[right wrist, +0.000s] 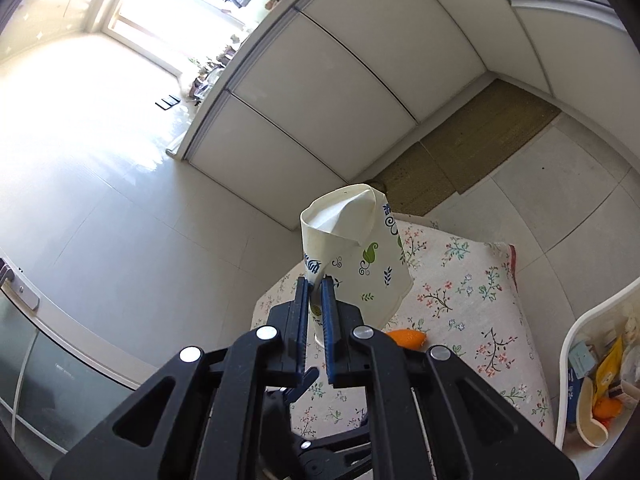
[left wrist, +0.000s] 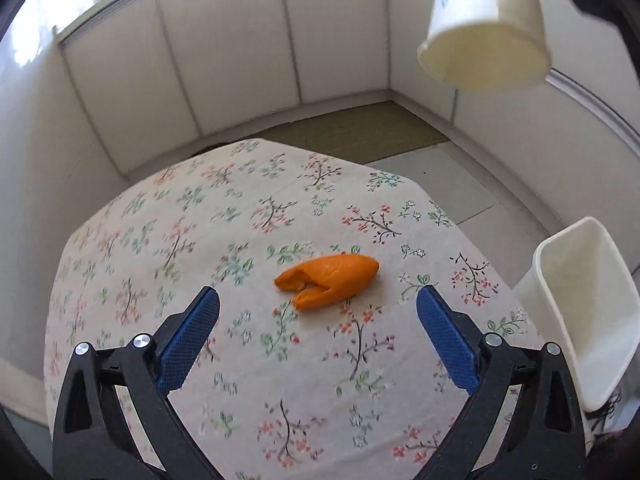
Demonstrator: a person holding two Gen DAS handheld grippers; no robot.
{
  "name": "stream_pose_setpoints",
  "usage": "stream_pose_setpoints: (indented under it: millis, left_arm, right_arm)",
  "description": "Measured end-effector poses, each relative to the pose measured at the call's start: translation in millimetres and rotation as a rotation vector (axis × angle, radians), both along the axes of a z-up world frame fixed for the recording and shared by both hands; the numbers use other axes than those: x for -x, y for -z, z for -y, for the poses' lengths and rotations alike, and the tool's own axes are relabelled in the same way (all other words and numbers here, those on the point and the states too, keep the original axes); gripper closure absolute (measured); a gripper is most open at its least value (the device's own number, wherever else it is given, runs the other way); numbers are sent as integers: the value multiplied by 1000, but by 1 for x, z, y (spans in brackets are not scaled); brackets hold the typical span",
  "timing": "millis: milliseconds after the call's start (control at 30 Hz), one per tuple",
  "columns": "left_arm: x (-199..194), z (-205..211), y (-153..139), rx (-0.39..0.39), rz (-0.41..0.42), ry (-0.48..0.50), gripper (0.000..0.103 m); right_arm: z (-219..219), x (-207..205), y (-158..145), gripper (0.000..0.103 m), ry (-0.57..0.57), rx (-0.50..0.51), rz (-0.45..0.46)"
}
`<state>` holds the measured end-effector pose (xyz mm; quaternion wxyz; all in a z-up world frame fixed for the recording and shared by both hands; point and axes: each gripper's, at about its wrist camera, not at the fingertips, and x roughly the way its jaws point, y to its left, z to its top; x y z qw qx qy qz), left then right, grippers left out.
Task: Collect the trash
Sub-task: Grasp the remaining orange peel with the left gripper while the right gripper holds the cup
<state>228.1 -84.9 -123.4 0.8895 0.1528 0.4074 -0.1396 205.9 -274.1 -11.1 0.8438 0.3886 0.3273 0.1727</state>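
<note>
An orange peel (left wrist: 326, 280) lies on the floral tablecloth (left wrist: 248, 216) in the left wrist view. My left gripper (left wrist: 318, 304) hangs open just short of it, one blue pad on each side and neither touching. The right gripper (right wrist: 316, 284) is shut on the wall of a crumpled paper cup (right wrist: 356, 256) and holds it up in the air above the table. That cup (left wrist: 486, 28) also shows at the top right of the left wrist view. The peel (right wrist: 408, 339) peeks out below the cup in the right wrist view.
A white bin (left wrist: 588, 312) stands off the table's right edge; in the right wrist view the bin (right wrist: 570, 344) holds several scraps, among them a peel and packets. White cabinet fronts (left wrist: 224, 52) and a brown mat (left wrist: 360, 128) lie beyond the table.
</note>
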Motion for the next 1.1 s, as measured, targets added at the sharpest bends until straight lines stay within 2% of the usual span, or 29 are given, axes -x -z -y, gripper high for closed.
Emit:
stream_pose_setpoints:
  millis: [167, 300, 367, 400, 433, 533, 600, 633, 700, 900, 1000, 1100]
  left_arm:
    - [-36, 20, 27, -65, -103, 131, 11]
    - [-57, 28, 52, -113, -210, 165, 15]
    - [-64, 25, 63, -125, -252, 147, 30]
    - [-66, 19, 62, -79, -261, 130, 35]
    - [-68, 12, 61, -48, -273, 103, 46]
    - [-63, -11, 56, 40, -298, 29, 61]
    - [-53, -32, 49, 109, -301, -39, 73]
    - [-47, -47, 44, 157, -305, -81, 83]
    - [-33, -77, 37, 202, -302, -170, 93]
    - [13, -147, 11, 215, -264, -358, 96]
    - [39, -176, -10, 271, -233, -450, 96]
    - [71, -201, -38, 370, -197, -535, 96]
  right_arm:
    - [4, 1, -12, 96, -15, 2, 41]
    - [2, -1, -10, 96, -30, 6, 35]
    - [-1, -2, -8, 96, -38, 22, 30]
    - [-3, -2, -7, 96, -43, 29, 28]
    - [-5, -3, -7, 96, -48, 31, 28]
    - [-11, -4, -5, 96, -64, 27, 27]
    - [-18, -4, -5, 96, -77, 31, 28]
    - [-23, -3, -6, 96, -89, 35, 30]
    - [-32, -1, -7, 96, -113, 34, 34]
    - [-63, 12, -14, 96, -182, 39, 56]
    - [-80, 23, -21, 96, -218, 51, 80]
    - [-96, 34, -28, 96, -252, 63, 101]
